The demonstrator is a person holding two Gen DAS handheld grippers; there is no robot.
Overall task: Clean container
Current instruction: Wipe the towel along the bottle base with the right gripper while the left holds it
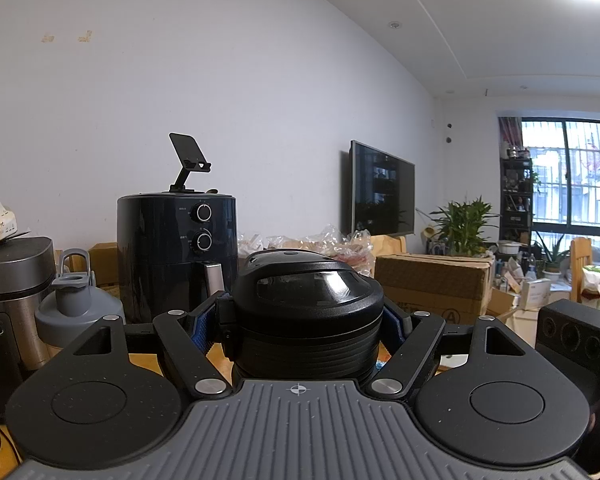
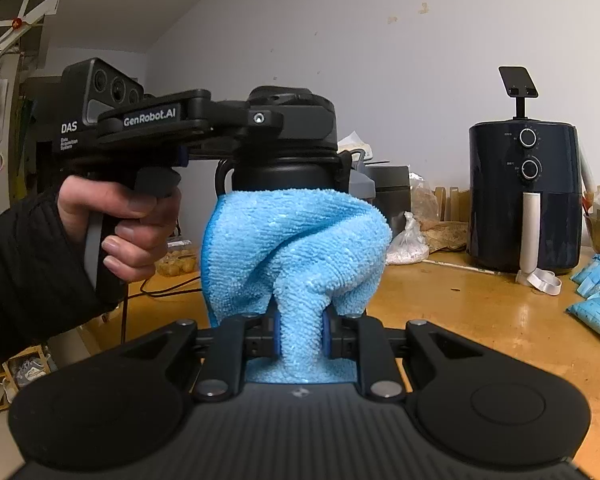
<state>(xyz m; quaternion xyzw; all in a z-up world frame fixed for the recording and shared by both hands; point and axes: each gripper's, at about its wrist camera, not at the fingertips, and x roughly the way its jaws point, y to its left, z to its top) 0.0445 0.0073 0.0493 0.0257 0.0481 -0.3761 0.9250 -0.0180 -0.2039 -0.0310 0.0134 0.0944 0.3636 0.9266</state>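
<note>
Container (image 2: 284, 168), a black bottle with a wide lid, stands upright with its long axis vertical, directly ahead of the right hand-held gripper (image 2: 299, 334) and close to it. The left hand-held gripper (image 1: 300, 322) comes in from the side, roughly level, and is clamped on the lid (image 1: 308, 280); in the right wrist view its fingers sit either side of the cap, with a hand (image 2: 128, 220) in a dark sleeve on the pistol grip. So the left holds the bottle steady from the top, and the right is the one nearer the body.

The right hand-held gripper is pinched tight on a fold of blue cloth (image 2: 296, 248), which spreads forward from the pads and lies against the bottle's body just below the shoulder. My reading is that wiping turns on this: the cloth is pressed to the near face, so strokes would run up and down along the vertical axis or around it while the left grip resists.

Hidden: the cloth covers nearly all of the bottle's body, and its base and whether it rests on the counter (image 2: 480, 300) cannot be seen. In the left wrist view the lid blocks everything below it, cloth included. An air fryer (image 2: 526, 196) stands well off beyond.
</note>
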